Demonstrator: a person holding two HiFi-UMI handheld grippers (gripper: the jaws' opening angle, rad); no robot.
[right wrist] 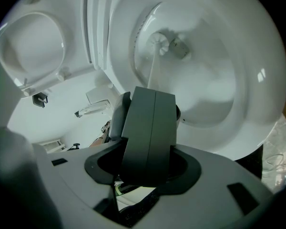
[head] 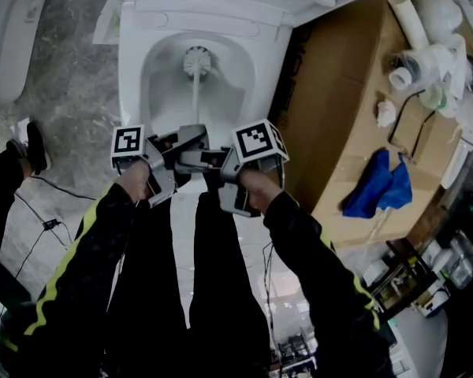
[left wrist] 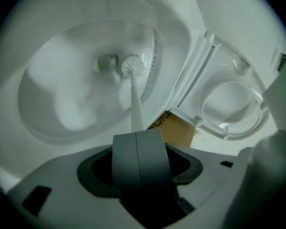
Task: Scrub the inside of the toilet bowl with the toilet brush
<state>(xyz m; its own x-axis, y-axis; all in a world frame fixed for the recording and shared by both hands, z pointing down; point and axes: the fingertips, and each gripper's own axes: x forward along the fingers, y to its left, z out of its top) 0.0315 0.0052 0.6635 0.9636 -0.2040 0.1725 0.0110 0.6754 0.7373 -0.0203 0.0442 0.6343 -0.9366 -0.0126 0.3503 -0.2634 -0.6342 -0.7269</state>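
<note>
White plastic at the centre: toilet brush [head: 195, 61] [left wrist: 132, 66] [right wrist: 159, 43], round bristle head low inside the toilet bowl [head: 130, 69] [left wrist: 47, 128] [right wrist: 257, 104], against the back wall just beside the drain opening. Thin handle slanting up and out of the bowl toward the person, tilted rather than upright.

Clamped on the upper end of that handle: left tool [head: 191, 138] [left wrist: 136, 136], jaws pressed together with only a seam between them, handle vanishing right at the seam. Just below it on the same handle: right tool [head: 191, 161] [right wrist: 155, 92], jaws likewise closed flat against each other, handle running down to their tips. Crossed tip to tip over the front of the bowl, touching or nearly so; cannot tell which. Marker cubes [head: 128, 142] on the outer ends, one per tool.

Gripped from behind by the left hand [head: 132, 181] and right hand [head: 256, 186], in black sleeves [head: 71, 266] with a yellow-green stripe.

Behind the bowl, seat [left wrist: 233, 109] [right wrist: 31, 46] swung up. To the right of the toilet, a cardboard box [head: 339, 116] carrying a crumpled blue cloth [head: 378, 183] and white pipe fittings [head: 418, 53], well apart from each other. To the left, grey marbled floor [head: 71, 77] with a thin black cable [head: 43, 225] across it.
</note>
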